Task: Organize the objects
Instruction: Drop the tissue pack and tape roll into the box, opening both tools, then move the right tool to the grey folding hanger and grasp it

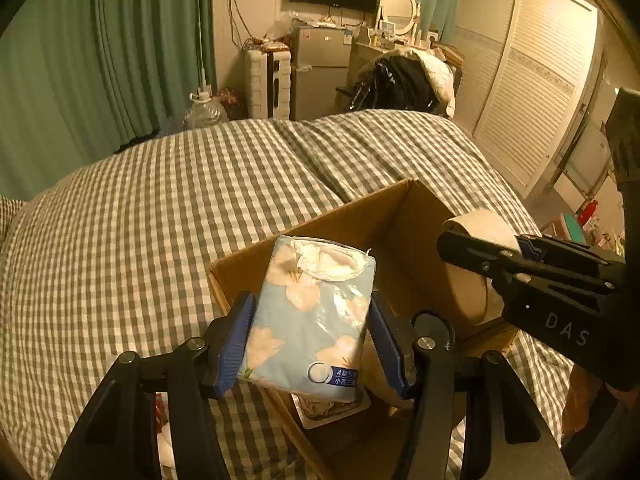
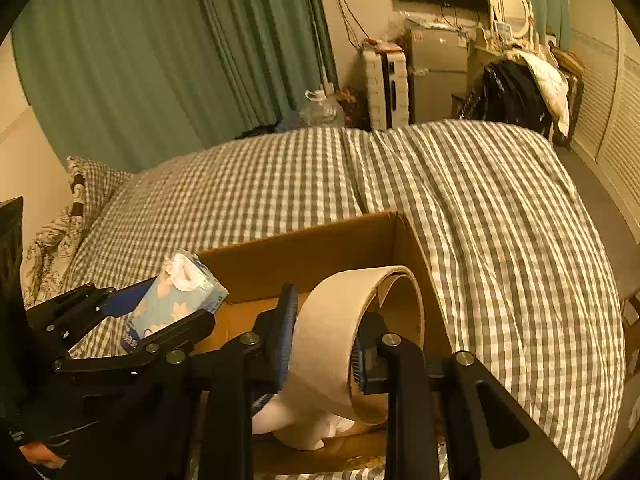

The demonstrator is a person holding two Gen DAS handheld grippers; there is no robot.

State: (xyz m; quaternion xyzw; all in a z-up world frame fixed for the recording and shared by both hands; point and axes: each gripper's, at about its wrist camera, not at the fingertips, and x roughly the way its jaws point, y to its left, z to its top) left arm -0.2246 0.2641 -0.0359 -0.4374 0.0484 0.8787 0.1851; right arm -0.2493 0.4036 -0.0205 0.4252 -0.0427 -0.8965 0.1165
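My left gripper [image 1: 310, 338] is shut on a pale blue flowered tissue pack [image 1: 310, 320], torn open at its top, and holds it over the near left corner of an open cardboard box [image 1: 360, 216] on the bed. It also shows in the right wrist view [image 2: 176, 300]. My right gripper [image 2: 326, 330] is shut on a large beige tape roll [image 2: 332, 320] and holds it upright inside the box [image 2: 304, 248]. In the left wrist view the roll [image 1: 478, 248] and right gripper [image 1: 472, 258] are at the right.
The box sits on a grey checked duvet [image 1: 160, 208]. A packet [image 1: 332, 410] lies in the box under the tissue pack. White tissue [image 2: 288, 420] lies under the roll. A patterned pillow [image 2: 60, 236] is far left. Curtains, fridge and wardrobe stand beyond.
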